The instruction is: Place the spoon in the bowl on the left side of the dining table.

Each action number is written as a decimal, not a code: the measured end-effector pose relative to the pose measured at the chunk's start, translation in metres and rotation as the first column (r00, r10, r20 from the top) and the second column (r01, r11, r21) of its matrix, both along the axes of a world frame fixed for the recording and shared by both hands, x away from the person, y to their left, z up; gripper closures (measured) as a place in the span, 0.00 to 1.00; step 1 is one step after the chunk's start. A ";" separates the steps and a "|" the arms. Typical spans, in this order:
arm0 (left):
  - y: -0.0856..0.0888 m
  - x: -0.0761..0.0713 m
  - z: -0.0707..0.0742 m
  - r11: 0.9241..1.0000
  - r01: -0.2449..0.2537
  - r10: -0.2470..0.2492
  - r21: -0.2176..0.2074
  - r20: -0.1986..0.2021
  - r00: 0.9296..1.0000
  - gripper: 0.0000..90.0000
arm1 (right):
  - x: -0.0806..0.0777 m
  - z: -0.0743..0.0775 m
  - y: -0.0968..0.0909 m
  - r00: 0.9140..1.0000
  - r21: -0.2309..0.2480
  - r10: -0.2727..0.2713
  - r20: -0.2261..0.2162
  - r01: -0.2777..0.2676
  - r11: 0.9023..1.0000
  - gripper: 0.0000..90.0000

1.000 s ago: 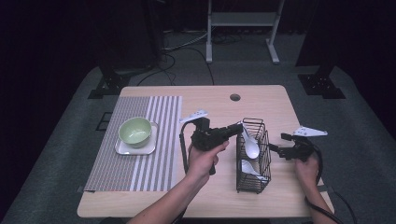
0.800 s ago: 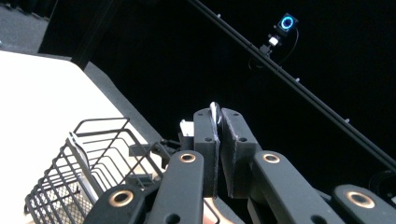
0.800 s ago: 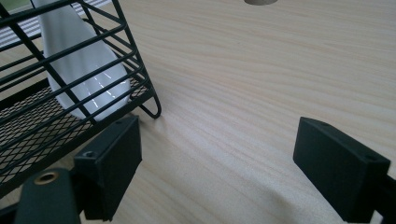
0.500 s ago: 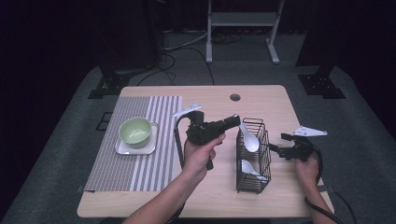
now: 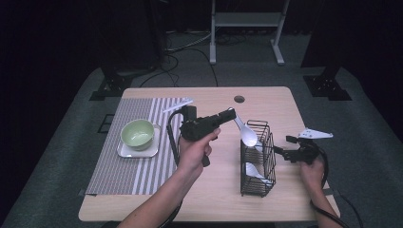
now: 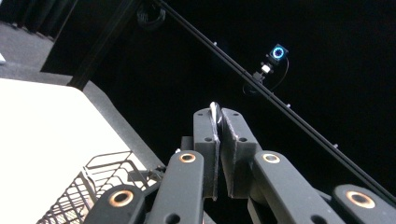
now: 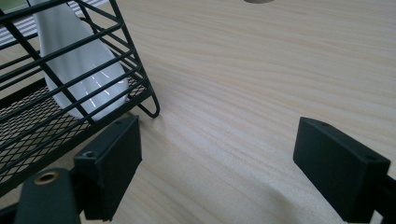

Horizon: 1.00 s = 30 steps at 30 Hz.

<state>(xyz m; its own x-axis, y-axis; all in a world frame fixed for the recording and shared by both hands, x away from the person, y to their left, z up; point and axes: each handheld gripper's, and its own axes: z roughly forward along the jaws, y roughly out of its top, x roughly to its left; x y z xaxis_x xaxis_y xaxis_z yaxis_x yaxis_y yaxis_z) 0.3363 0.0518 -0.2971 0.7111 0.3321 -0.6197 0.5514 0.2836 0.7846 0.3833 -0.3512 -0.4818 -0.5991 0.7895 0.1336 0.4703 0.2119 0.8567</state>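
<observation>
Left tongs (image 5: 229,113) clamped on the handle tip of a white spoon (image 5: 247,134); the left gripper view shows a thin white edge pinched between the closed pads. Spoon hangs above the basket (image 5: 256,159), bowl end at about 4 o'clock from the tongs, over the basket's far rim. Second spoon (image 5: 255,172) lies inside the basket.

Right tongs (image 5: 277,150) gaping, holding nothing, at 3 o'clock of the basket; one pad sits just beside the basket's foot in the right gripper view. Whether it touches the wire, cannot tell.

Step in hand, by my reading: lifting the spoon clear of the basket, likely bound for the bowl (image 5: 138,133) on the mat, at 9 o'clock on the desk (image 5: 285,102).

To do it well: raise until the bowl end clears the wire rim before any sideways travel, and keep the grip firm, since the hold is thin and far out on the handle.

Left forearm comes in from 6 o'clock, wrist cocked, tongs pointing toward 3 o'clock, raised off the desk. Right hand low at the desk edge, tongs pointing toward 9 o'clock.
</observation>
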 end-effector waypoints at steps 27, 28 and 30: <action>0.039 0.012 -0.008 0.995 -0.100 0.099 -0.021 -0.039 0.994 0.95 | 0.000 0.000 0.000 1.000 -0.003 -0.002 0.000 0.002 1.000 0.16; 0.041 0.013 -0.008 0.995 -0.100 0.099 -0.018 -0.038 0.994 0.95 | 0.000 0.000 0.000 1.000 -0.003 -0.003 0.000 0.003 1.000 0.16; 0.043 0.013 -0.009 0.994 -0.107 0.107 -0.019 -0.038 0.994 0.95 | 0.000 0.000 0.000 1.000 -0.003 -0.003 0.000 0.003 1.000 0.16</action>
